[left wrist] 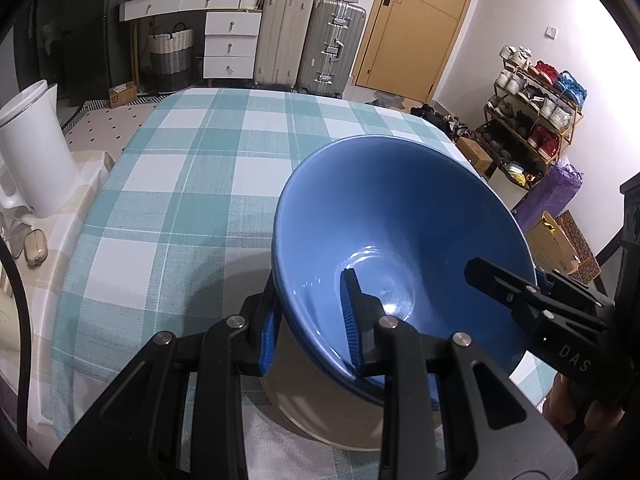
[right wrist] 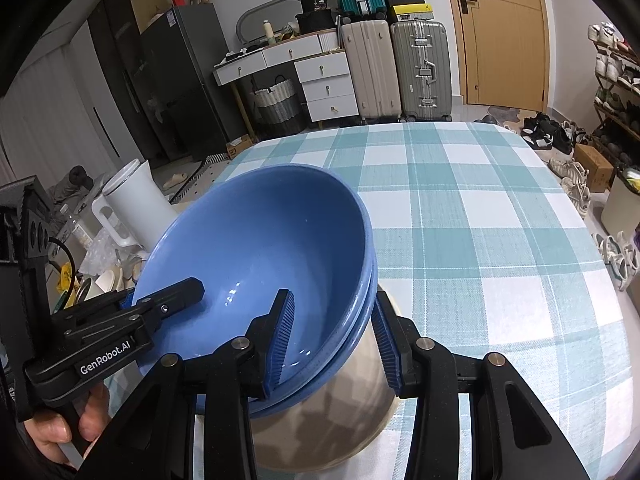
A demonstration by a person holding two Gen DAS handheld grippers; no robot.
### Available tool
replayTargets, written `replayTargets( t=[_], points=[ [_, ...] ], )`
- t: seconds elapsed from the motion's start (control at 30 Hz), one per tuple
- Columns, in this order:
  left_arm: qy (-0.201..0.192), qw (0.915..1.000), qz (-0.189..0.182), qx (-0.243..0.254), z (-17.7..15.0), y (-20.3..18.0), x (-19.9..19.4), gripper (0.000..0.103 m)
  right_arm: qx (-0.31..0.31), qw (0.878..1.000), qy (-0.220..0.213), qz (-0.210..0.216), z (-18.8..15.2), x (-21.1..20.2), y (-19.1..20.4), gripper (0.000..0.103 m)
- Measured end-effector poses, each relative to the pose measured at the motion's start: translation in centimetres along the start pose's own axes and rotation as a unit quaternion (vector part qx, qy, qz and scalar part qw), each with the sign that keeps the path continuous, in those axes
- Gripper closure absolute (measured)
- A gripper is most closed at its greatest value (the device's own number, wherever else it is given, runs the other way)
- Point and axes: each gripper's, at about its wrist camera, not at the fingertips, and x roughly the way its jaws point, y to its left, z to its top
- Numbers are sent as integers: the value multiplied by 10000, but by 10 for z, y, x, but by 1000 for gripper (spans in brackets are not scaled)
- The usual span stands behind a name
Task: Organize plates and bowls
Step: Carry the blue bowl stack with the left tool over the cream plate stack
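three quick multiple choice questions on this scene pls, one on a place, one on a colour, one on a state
1. Where does the white jug stand?
A. in the middle of the checked cloth
B. off the cloth, beyond its left edge in the left wrist view
C. inside the blue bowl

2. What colours is the checked cloth?
A. red and black
B. yellow and grey
C. teal and white

3. What is the left hand-held gripper doing?
A. shut on the blue bowl's wall
B. wide open above bare cloth
C. shut on the jug's handle

Answers:
1 B, the jug sits on the beige surface left of the cloth.
2 C, the squares are teal and white.
3 A, one finger lies inside the bowl and one outside, pinching its wall.
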Motion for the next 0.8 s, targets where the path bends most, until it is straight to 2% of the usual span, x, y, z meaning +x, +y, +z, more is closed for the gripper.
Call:
replayTargets(
  t=[0.8],
  points=[
    [-85, 9999, 79, 43, 7, 11, 19, 79, -126, 9998, -68, -128, 7, 10, 6, 62]
  ],
)
